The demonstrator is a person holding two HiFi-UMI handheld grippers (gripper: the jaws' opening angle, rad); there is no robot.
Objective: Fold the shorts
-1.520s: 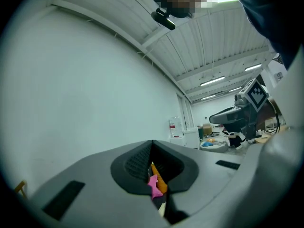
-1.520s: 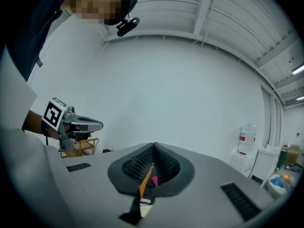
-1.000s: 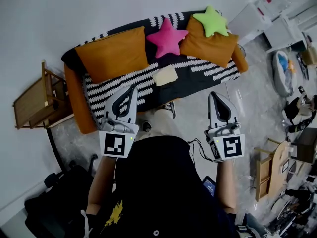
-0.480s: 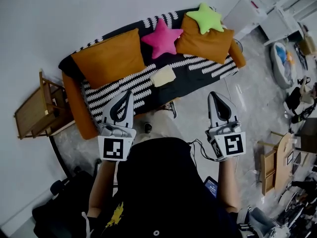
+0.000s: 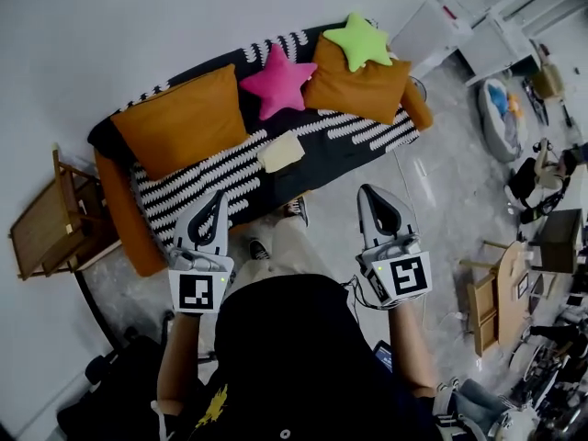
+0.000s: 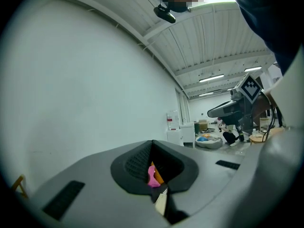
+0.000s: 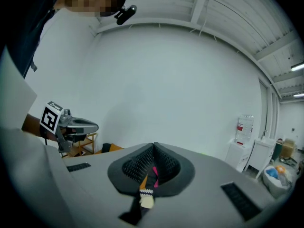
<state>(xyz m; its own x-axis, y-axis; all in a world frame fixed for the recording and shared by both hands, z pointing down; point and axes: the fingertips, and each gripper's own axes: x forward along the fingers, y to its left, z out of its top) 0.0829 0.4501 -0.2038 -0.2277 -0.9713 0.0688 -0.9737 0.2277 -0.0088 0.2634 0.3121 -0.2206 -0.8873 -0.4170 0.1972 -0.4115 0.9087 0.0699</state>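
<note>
A small cream folded garment, the shorts [image 5: 281, 151], lies on the black-and-white striped sofa [image 5: 211, 177] in the head view, below the pink star pillow [image 5: 277, 81]. My left gripper [image 5: 219, 197] and right gripper [image 5: 368, 191] are held side by side in front of the sofa's near edge, both shut and holding nothing. The shorts sit apart from both, between and beyond them. In the left gripper view the jaws [image 6: 152, 144] meet, with a sliver of pink and cream behind them. The right gripper view shows its jaws [image 7: 154, 147] closed the same way.
Two orange cushions [image 5: 179, 119] and a green star pillow [image 5: 358, 39] rest on the sofa back. A wooden side table [image 5: 46, 223] stands at the left. White cabinets [image 5: 441, 26], a pet bed [image 5: 501, 118] and wooden stools [image 5: 496, 301] fill the right side. The person's legs stand by the sofa.
Both grippers have sunk a little and stay shut. The head view has shifted, so the sofa sits further left in the picture.
</note>
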